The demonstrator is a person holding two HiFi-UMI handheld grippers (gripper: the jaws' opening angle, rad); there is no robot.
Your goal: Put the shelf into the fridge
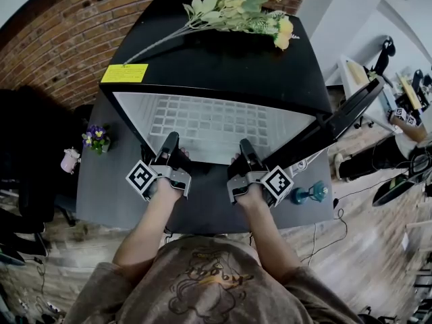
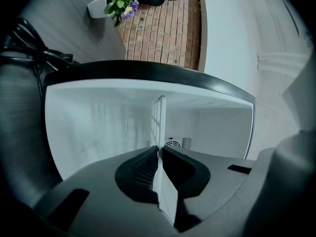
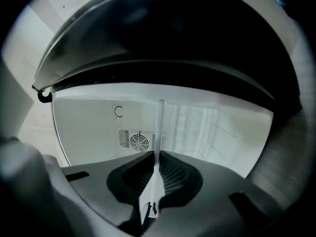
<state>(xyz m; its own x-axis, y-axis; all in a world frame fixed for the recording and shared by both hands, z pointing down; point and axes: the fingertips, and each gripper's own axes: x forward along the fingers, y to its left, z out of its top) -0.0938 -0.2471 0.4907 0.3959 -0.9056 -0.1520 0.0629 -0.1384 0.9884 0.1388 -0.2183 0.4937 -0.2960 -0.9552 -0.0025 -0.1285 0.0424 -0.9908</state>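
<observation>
A black mini fridge point(image 1: 223, 59) stands on a dark table with its door point(image 1: 351, 113) swung open to the right. The white wire shelf point(image 1: 209, 123) lies flat, mostly inside the fridge's white interior. My left gripper point(image 1: 169, 147) is shut on the shelf's front edge at the left, and my right gripper point(image 1: 246, 152) is shut on that edge at the right. In the left gripper view the shelf point(image 2: 159, 132) runs edge-on between the jaws of the left gripper point(image 2: 159, 154). The right gripper view shows the shelf point(image 3: 159, 132) likewise clamped in the right gripper point(image 3: 157, 169), with a fan grille point(image 3: 138, 141) on the back wall.
Yellow artificial flowers point(image 1: 236, 9) and a yellow sticker point(image 1: 124, 73) lie on the fridge's top. A small pot of purple flowers point(image 1: 96, 139) stands on the table at the left, a teal object point(image 1: 309, 194) at the right. A brick wall point(image 1: 74, 25) rises behind.
</observation>
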